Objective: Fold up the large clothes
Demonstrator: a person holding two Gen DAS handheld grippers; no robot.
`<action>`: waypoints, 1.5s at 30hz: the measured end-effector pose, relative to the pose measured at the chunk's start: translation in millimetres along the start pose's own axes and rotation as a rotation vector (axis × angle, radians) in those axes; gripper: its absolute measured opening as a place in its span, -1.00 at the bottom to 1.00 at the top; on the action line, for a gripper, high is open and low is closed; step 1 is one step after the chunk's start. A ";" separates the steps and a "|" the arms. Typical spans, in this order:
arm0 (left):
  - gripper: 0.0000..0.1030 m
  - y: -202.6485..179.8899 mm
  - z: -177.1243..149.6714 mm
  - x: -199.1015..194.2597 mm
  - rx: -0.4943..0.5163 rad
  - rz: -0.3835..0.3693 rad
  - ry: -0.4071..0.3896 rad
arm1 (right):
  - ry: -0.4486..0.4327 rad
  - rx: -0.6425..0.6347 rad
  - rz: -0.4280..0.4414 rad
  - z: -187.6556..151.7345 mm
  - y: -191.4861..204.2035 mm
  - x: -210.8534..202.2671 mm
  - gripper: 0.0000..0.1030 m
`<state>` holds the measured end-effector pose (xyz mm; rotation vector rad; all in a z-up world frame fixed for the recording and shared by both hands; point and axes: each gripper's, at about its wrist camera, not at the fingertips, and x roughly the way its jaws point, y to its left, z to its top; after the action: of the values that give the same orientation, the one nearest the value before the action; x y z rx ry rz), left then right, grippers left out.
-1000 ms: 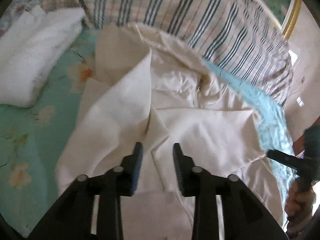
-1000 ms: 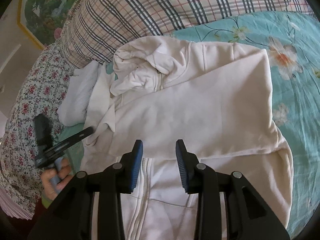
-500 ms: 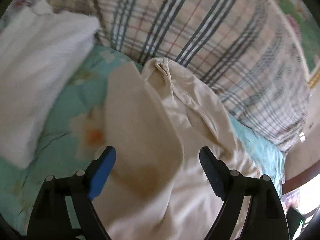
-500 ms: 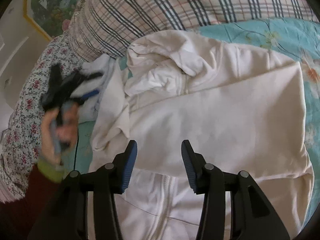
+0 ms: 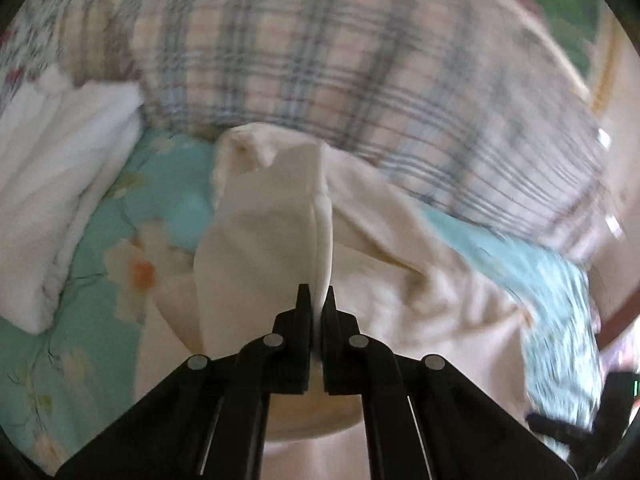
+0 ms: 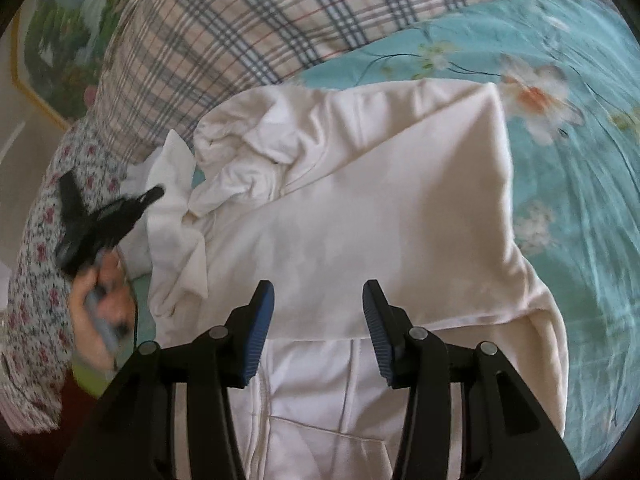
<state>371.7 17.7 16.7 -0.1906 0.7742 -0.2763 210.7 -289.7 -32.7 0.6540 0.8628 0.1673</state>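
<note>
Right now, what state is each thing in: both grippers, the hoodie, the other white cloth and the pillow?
Left gripper: shut on a fold of the hoodie.
Right gripper: open, above the hoodie, holding nothing.
Hoodie: cream, zip-front, partly folded on the bed, hood bunched.
White cloth: folded, lying apart from the hoodie.
Pillow: plaid, lying past the hoodie.
Bedsheet: teal floral, spread flat.
</note>
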 end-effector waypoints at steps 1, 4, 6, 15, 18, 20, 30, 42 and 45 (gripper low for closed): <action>-0.96 -15.5 -9.7 -6.0 0.035 -0.017 -0.013 | -0.009 0.014 0.002 -0.8 -3.0 -2.5 -0.09; -0.96 -65.3 -43.8 -8.6 0.155 -0.053 -0.002 | -0.034 0.041 -0.001 -2.6 -9.5 -10.2 -0.09; -0.96 -87.0 -63.4 -1.5 0.208 -0.063 0.021 | -0.044 0.059 -0.003 -3.0 -13.8 -14.1 -0.09; -0.71 -126.2 -141.4 36.1 0.309 -0.087 0.203 | -0.026 0.127 0.003 -7.9 -31.1 -10.1 0.14; -0.46 -108.9 -156.6 9.6 0.290 -0.096 0.205 | -0.009 0.131 0.023 -7.2 -28.7 1.1 0.15; -0.39 -93.1 -161.6 -18.0 0.281 -0.089 0.181 | -0.001 0.129 0.025 -3.5 -25.9 11.3 0.15; -0.29 22.9 -162.1 -53.3 0.087 0.065 0.208 | 0.108 0.134 0.069 26.2 -4.8 100.9 0.16; -0.28 65.4 -148.3 -25.3 -0.032 0.309 0.154 | -0.282 0.047 0.224 22.3 34.5 -3.3 -0.85; -0.70 83.2 -148.9 -33.9 -0.141 0.365 0.111 | -0.297 0.098 0.116 -1.4 10.8 -29.8 -0.85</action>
<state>257.4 97.0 -87.7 -0.1640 0.9229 0.1152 191.5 -292.1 -7.5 0.7982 0.5501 0.1286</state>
